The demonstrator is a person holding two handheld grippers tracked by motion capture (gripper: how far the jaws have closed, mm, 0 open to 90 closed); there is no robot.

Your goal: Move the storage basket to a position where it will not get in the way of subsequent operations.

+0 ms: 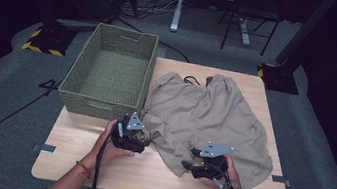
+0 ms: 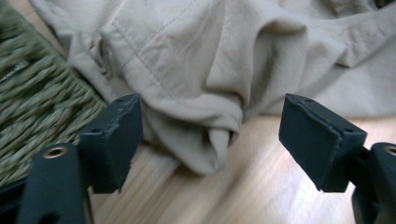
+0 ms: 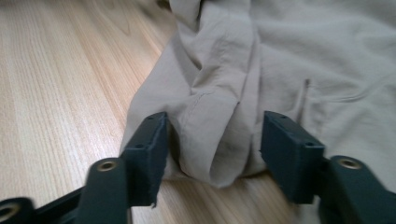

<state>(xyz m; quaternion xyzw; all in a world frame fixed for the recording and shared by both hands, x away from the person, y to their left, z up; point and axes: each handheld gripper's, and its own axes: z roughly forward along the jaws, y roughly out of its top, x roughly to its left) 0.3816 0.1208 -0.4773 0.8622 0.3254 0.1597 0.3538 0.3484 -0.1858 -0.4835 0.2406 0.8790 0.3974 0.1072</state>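
High view showed both tongs, left point(image 1: 143, 133) and right point(image 1: 190, 159), gaping around folds of the shorts' point(image 1: 213, 116) edge; closing seemed next.

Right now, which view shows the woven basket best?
The high view: the whole basket is visible, sitting at the table's far left corner beside the tan garment. The left gripper view catches just a blurred strip of its woven side at the left edge.
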